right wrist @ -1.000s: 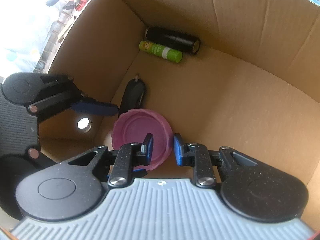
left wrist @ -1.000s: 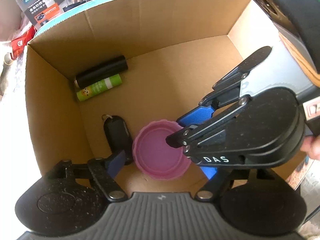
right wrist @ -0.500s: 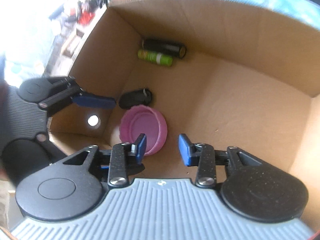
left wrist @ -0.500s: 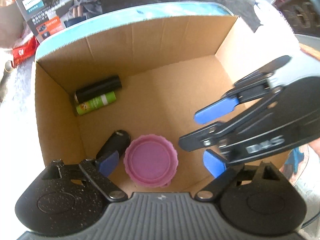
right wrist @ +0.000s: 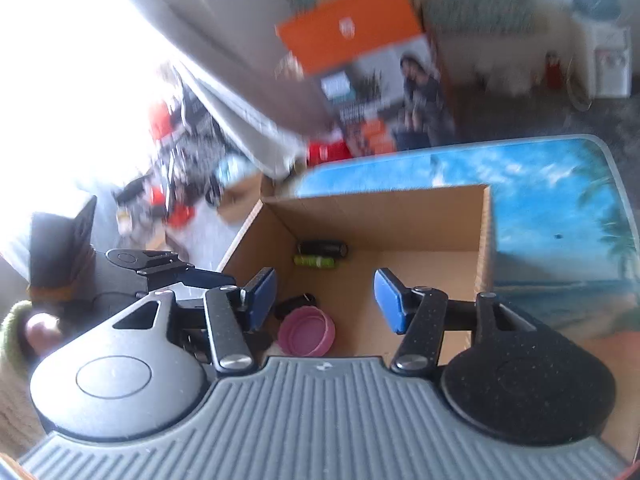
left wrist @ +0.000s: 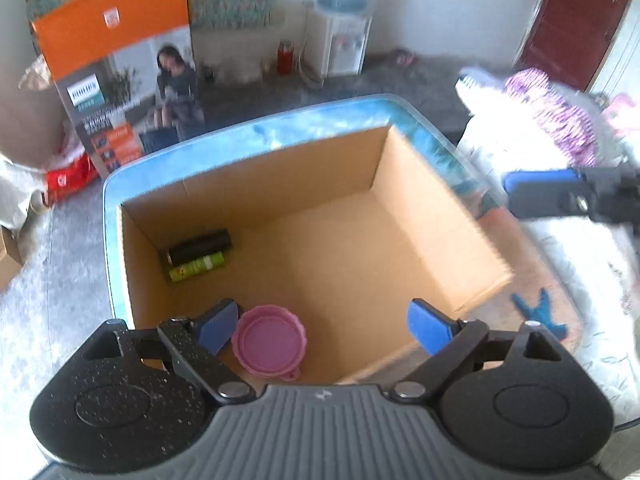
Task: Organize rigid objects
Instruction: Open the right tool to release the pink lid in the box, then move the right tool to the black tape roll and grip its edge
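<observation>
An open cardboard box point(left wrist: 400, 192) point(right wrist: 484, 240) stands on a blue-printed table. Inside lie a pink round lid point(left wrist: 270, 340) point(right wrist: 306, 332), a black cylinder point(left wrist: 200, 246) point(right wrist: 322, 248) and a green tube point(left wrist: 196, 266) point(right wrist: 314, 261) in the far left corner. A black key fob point(right wrist: 294, 305) lies beside the lid; the left finger hides it in the left wrist view. My left gripper point(left wrist: 324, 324) is open and empty, high above the box. My right gripper point(right wrist: 326, 296) is open and empty, also above the box; it shows at the right edge of the left wrist view point(left wrist: 560, 196).
A blue clip point(left wrist: 538, 310) lies on the table right of the box. An orange and grey product carton point(left wrist: 120, 80) point(right wrist: 368, 68) stands behind the table. A water dispenser point(left wrist: 340, 32) stands at the back wall. Cloth bundles point(left wrist: 540, 128) lie at the right.
Both grippers have risen out of the box and pulled back, with the right one swinging away to the right. The right jaws have opened wider. The pink lid stays on the box floor.
</observation>
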Available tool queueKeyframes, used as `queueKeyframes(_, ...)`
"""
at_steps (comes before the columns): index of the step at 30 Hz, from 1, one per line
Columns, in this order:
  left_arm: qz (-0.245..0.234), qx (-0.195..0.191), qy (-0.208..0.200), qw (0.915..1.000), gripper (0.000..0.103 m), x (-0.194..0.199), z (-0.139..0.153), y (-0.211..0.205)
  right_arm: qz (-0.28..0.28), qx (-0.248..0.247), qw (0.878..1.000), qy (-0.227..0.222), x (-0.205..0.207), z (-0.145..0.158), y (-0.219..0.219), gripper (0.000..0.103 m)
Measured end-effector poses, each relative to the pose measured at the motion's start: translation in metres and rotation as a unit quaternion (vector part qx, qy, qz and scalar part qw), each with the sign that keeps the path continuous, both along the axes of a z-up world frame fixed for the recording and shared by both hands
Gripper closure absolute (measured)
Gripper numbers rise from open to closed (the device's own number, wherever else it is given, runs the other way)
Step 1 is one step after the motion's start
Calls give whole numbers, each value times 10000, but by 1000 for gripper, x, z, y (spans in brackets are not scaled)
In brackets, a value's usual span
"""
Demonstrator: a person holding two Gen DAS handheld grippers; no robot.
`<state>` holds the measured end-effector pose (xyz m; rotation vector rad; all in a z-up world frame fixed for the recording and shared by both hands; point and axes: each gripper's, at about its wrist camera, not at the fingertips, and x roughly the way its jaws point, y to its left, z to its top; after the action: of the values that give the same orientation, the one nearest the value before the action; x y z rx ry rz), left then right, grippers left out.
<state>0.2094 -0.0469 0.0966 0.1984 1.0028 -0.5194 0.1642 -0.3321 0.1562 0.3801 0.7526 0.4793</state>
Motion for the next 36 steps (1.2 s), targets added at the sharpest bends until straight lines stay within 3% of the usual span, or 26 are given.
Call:
queueKeyframes(3,79,-188,-226,9995,10,-29,15,5,-202,89,9994,-268,-48,-2,-14,42)
queueKeyframes(7,233,-465,-428,9977,8,-74,18,14,-366,139,9988,-295,-102,-15,-24,41)
queueKeyframes(11,367,-632,-448,9963,8,-119,-4,14,-493,130,9986,-113,-146,-36,-31,41)
queueKeyframes(15,379,-726,-166,9965,8,-144,-45,4,-451,65,9988,204,-173,-69,-26,41)
queueKeyframes(20,129,-371,-71,9992,8,-158,-96,-25,-333,-166,9971,668,-179,-114,-6,41)
queueKeyframes(26,-242,-225,123,9994,10,-160,-129,-52,-108,-328,9951,928,-168,-144,15,43)
queueKeyframes(36,-508,204,37,9985,29,-161,-150,-77,189,-530,9908,1231,-138,-169,25,71)
